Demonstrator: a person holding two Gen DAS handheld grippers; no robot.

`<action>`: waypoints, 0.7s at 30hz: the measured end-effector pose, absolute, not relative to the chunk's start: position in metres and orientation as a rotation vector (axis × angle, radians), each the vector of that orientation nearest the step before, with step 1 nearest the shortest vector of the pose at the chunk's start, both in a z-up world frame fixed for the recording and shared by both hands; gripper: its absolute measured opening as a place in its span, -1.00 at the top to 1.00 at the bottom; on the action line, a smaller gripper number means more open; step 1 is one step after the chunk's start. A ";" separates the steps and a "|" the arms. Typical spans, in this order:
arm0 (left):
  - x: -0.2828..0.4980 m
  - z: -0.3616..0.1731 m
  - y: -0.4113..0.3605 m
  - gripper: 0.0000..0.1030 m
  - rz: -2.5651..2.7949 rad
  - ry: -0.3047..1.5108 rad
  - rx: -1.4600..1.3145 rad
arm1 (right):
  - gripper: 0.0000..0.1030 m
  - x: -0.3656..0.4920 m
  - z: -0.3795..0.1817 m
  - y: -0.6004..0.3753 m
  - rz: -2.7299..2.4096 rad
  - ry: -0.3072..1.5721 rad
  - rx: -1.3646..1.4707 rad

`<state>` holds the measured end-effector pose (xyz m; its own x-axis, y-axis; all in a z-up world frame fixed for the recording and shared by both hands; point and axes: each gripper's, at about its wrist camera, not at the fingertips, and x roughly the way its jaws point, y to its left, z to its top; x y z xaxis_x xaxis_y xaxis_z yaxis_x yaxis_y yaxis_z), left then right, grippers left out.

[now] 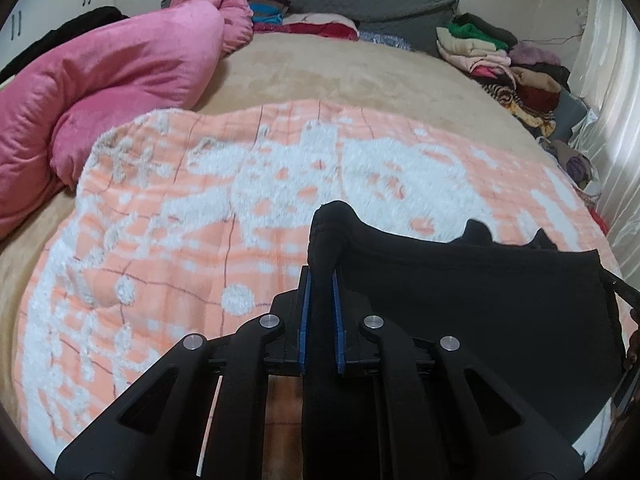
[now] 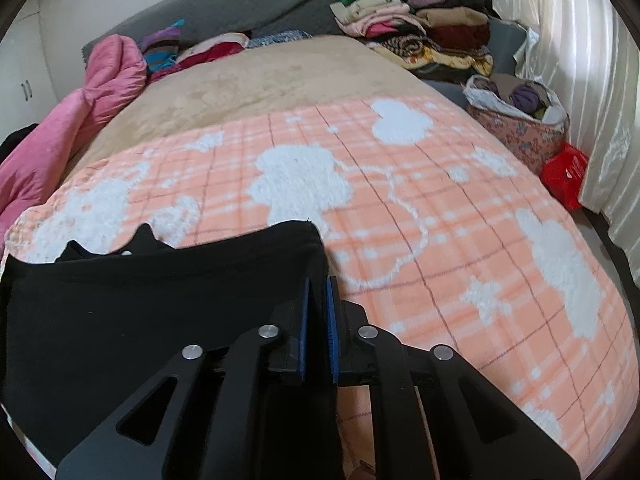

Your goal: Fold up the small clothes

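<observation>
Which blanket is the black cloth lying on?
The orange-and-white checked blanket, nearest both grippers. The pink one is bunched up farther back beside it.

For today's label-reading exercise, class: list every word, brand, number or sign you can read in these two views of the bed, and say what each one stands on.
None: no readable text shows in either view.
The black garment shows no print or tag.
The peach-and-white blanket carries only shapes and checks, no letters.
The red bag by the curtain shows no legible marking.
The stacked clothes show patterns only.
</observation>
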<state>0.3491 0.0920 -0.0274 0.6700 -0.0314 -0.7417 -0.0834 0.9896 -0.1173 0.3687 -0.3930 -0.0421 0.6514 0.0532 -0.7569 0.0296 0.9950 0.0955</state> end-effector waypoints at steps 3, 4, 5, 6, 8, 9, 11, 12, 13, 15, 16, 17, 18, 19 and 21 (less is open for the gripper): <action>0.348 -0.029 0.090 0.86 0.036 0.841 -0.129 | 0.61 0.365 -0.043 -0.398 0.010 0.869 0.128; 0.347 -0.029 0.089 0.82 0.040 0.845 -0.120 | 0.56 0.363 -0.043 -0.398 0.006 0.872 0.127; 0.346 -0.030 0.089 0.81 0.044 0.847 -0.115 | 0.44 0.360 -0.041 -0.399 0.003 0.871 0.125; 0.346 -0.029 0.090 0.77 0.049 0.846 -0.115 | 0.38 0.357 -0.040 -0.399 0.007 0.867 0.125; 0.343 -0.029 0.092 0.69 0.060 0.848 -0.119 | 0.20 0.348 -0.034 -0.398 0.006 0.854 0.118; 0.341 -0.028 0.093 0.65 0.066 0.849 -0.122 | 0.10 0.344 -0.031 -0.399 0.007 0.845 0.117; 0.336 -0.026 0.095 0.59 0.068 0.847 -0.126 | -0.05 0.329 -0.023 -0.397 0.014 0.818 0.120; 0.332 -0.024 0.095 0.52 0.068 0.844 -0.127 | -0.17 0.324 -0.020 -0.396 0.014 0.809 0.122; 0.329 -0.023 0.095 0.45 0.067 0.843 -0.127 | -0.19 0.315 -0.015 -0.394 0.024 0.791 0.127; 0.319 -0.019 0.095 0.42 0.063 0.836 -0.126 | -0.22 0.301 -0.009 -0.390 0.054 0.773 0.133; 0.316 -0.019 0.094 0.38 0.060 0.837 -0.125 | -0.25 0.293 -0.006 -0.386 0.074 0.768 0.132; 0.311 -0.018 0.093 0.37 0.055 0.839 -0.123 | -0.30 0.284 -0.003 -0.380 0.097 0.766 0.124; 0.308 -0.017 0.092 0.36 0.053 0.840 -0.122 | -0.32 0.280 -0.001 -0.377 0.111 0.764 0.119; 0.301 -0.017 0.091 0.32 0.045 0.845 -0.119 | -0.33 0.272 0.000 -0.370 0.132 0.766 0.105; 0.293 -0.018 0.088 0.23 0.041 0.849 -0.113 | -0.34 0.257 0.001 -0.356 0.168 0.772 0.076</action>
